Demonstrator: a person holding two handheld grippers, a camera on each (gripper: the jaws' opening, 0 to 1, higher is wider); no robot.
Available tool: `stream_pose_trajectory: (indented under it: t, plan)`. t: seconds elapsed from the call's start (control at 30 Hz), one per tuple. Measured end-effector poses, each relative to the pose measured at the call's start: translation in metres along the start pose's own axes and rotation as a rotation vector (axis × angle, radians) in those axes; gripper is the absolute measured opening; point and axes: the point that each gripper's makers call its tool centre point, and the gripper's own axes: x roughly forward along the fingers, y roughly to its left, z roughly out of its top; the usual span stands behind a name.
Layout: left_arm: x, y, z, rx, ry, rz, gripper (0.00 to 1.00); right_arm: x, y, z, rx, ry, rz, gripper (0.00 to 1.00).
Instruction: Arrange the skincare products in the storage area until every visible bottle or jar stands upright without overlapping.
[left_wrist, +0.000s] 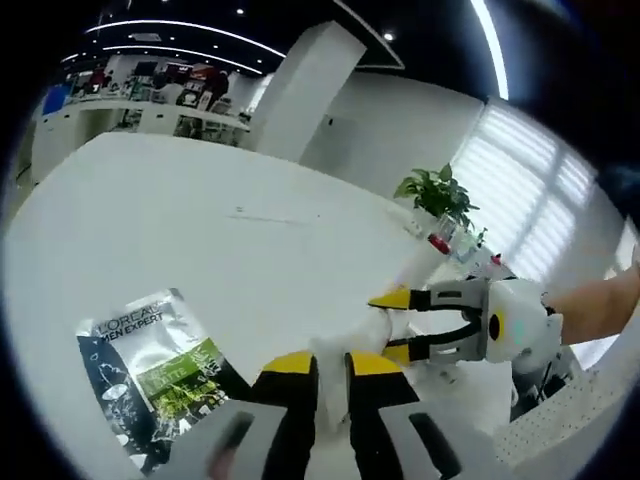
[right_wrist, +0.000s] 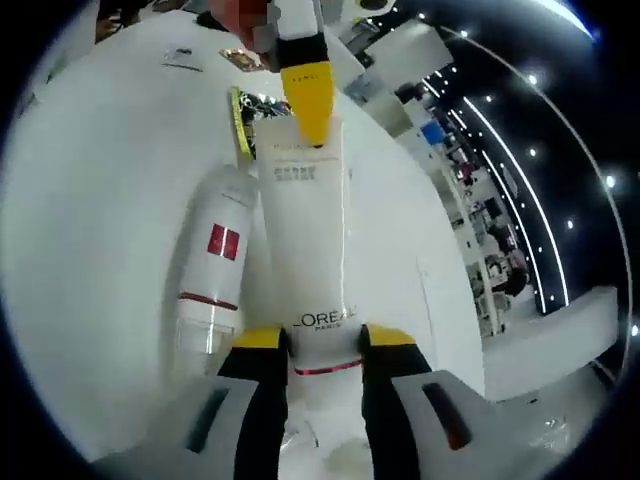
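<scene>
A white L'Oreal Paris tube (right_wrist: 305, 230) lies lengthwise on the white table, and both grippers hold it. My right gripper (right_wrist: 325, 340) is shut on its near end, just above a red band. My left gripper (right_wrist: 306, 125) comes in from the top and grips the far end. In the left gripper view the tube (left_wrist: 332, 385) sits between my left gripper's (left_wrist: 332, 365) yellow tips, and the right gripper (left_wrist: 392, 325) clamps it from the right. A white bottle (right_wrist: 215, 265) with a red label lies on its side against the tube's left flank.
A L'Oreal Men Expert sachet (left_wrist: 150, 370) lies flat on the table (left_wrist: 200, 230) to the left of my left gripper; it appears again as the sachet (right_wrist: 243, 115) beyond the bottle. A potted plant (left_wrist: 440, 195) stands at the table's far edge. A person's forearm (left_wrist: 600, 305) holds the right gripper.
</scene>
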Motion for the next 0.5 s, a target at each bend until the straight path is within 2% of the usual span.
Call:
stream_pose_trajectory:
  t: [0.13,0.17,0.2,0.27,0.5]
  plan:
    - [0.002,-0.016,0.018,0.086,-0.018,0.0,0.08,-0.004,-0.006,-0.003,0.117,-0.008,-0.036,0.26]
    - [0.003,-0.02,0.023,0.13,-0.021,0.005,0.08,-0.007,-0.008,-0.005,0.171,-0.009,-0.053,0.26]
    - [0.004,-0.024,0.027,0.155,-0.022,0.007,0.08,-0.007,-0.009,-0.005,0.184,-0.007,-0.057,0.26]
    - [0.008,-0.037,0.035,0.213,-0.022,0.006,0.07,-0.011,-0.012,-0.009,0.275,-0.006,-0.079,0.26]
    - [0.024,-0.067,0.051,0.385,-0.007,-0.006,0.06,-0.021,-0.019,-0.019,0.483,-0.013,-0.122,0.26]
